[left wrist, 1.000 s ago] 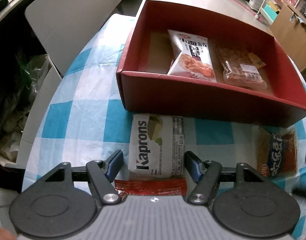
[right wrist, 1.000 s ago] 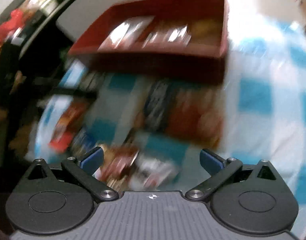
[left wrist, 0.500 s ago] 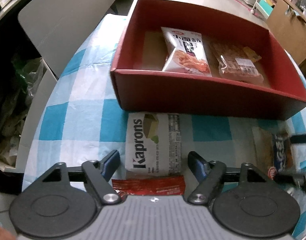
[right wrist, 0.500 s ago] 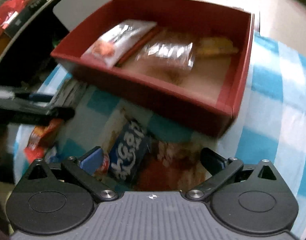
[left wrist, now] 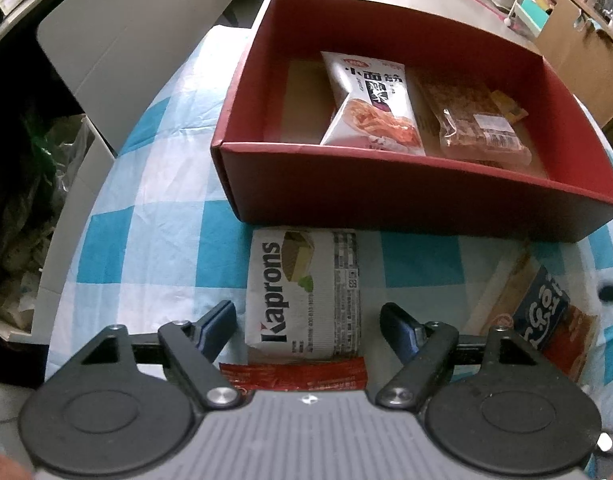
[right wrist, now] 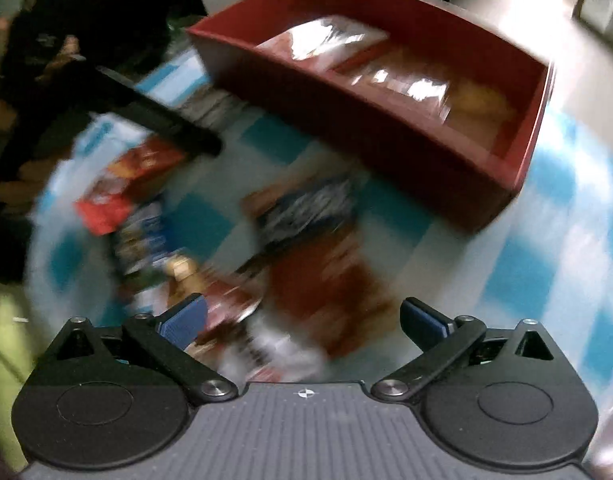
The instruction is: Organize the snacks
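Note:
A red box (left wrist: 386,196) on the checked cloth holds a white snack pack (left wrist: 370,104) and a clear pack of brown bars (left wrist: 474,120). A white Kaprons pack (left wrist: 304,292) lies in front of the box, between the fingers of my open left gripper (left wrist: 308,326). A red pack (left wrist: 294,374) lies under the gripper body. A blue and orange pack (left wrist: 546,316) lies to the right. The right wrist view is blurred; my right gripper (right wrist: 302,320) is open over the blue and orange pack (right wrist: 310,216), with the box (right wrist: 386,120) beyond.
The blue and white checked cloth (left wrist: 146,216) covers a round table that drops off at the left. A white chair back (left wrist: 126,40) stands at the far left. Several more packs (right wrist: 126,208) lie at the left in the right wrist view. The left gripper's arm (right wrist: 146,112) crosses there.
My left gripper has stayed around the Kaprons pack, shifting slightly. My right gripper has kept moving fast over the loose packs, and its view has swung and blurred again.

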